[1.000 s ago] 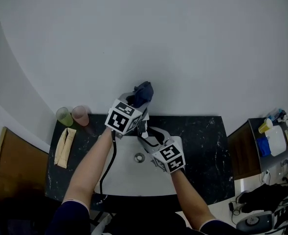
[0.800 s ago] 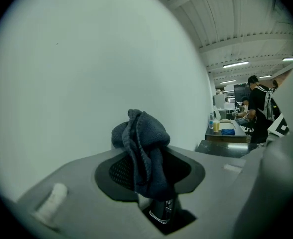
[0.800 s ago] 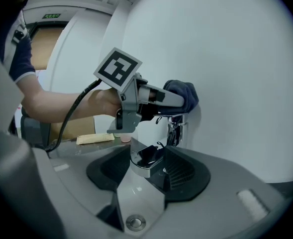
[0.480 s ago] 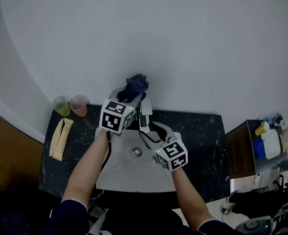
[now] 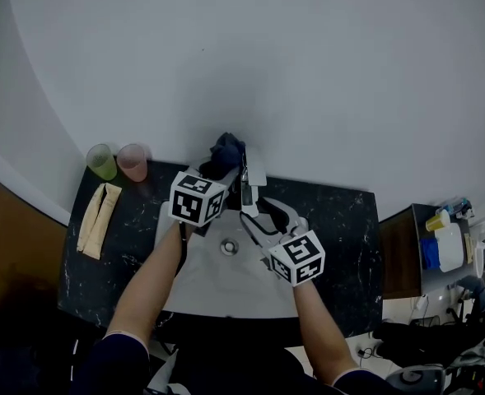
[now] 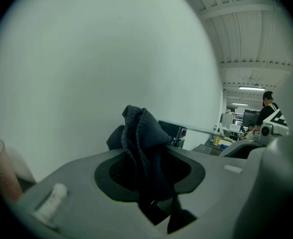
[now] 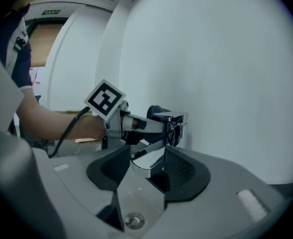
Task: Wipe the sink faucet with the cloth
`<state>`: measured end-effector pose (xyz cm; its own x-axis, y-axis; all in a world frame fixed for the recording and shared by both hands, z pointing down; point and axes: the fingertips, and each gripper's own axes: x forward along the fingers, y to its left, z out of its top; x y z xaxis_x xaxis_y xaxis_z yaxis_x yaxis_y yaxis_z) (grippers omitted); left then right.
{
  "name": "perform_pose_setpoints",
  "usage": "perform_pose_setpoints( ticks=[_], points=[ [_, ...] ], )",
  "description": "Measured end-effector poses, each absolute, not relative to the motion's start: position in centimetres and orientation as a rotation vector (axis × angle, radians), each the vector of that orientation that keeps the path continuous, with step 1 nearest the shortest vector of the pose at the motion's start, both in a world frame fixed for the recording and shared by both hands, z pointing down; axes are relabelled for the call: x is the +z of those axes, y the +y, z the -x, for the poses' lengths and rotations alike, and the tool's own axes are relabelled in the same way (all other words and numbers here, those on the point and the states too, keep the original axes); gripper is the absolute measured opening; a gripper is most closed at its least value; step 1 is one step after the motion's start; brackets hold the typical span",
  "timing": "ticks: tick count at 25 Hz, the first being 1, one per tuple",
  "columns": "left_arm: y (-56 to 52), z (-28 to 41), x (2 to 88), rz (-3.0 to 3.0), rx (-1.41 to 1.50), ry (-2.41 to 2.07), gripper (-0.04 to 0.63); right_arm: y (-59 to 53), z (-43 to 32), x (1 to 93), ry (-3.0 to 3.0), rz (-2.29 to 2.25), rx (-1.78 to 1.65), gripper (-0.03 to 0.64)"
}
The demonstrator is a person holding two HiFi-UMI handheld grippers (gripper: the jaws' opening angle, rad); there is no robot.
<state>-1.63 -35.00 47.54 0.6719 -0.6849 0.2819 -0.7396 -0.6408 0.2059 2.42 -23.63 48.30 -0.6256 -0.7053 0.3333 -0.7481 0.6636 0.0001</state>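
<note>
Landmark: the faucet (image 7: 176, 128), a chrome fitting at the back of the white sink (image 5: 213, 282), against the wall.
Left gripper: the left gripper (image 5: 217, 171) is clamped on the dark blue cloth (image 6: 144, 143), which is bunched up and sticks out past its tips.
Right gripper: the right gripper (image 5: 257, 219) reaches in from the front of the faucet. Its jaws stand either side of the spout and the pads appear to bear on it, bracing it.
Just changed: a second ago the cloth was held higher, above the faucet's top. The left gripper has since come down and rolled, so the cloth now sits at the rear left of the faucet's head. It is touching or very nearly so; the exact contact cannot be made out.
Unchanged: the right gripper has kept its place on the spout and its jaws have held their width.
Meaning for the task: the approach looks finished and the wiping can begin, probably over the head and handle first.
Next move calls for: pressing the cloth on the chrome and dragging it along the faucet, with the spout held steady.
Risk: the loose bunch of cloth may only brush the metal rather than rub it.
</note>
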Motion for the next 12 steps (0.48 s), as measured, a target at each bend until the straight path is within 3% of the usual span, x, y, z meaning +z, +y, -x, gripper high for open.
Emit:
perform_pose_setpoints(
  ticks=[12],
  points=[
    [-34.8,1.1,55.5,-2.476,0.598,-1.047,0.137,-23.8,-2.5,48.2,-2.570,-1.166,0.198,0.227]
  ],
)
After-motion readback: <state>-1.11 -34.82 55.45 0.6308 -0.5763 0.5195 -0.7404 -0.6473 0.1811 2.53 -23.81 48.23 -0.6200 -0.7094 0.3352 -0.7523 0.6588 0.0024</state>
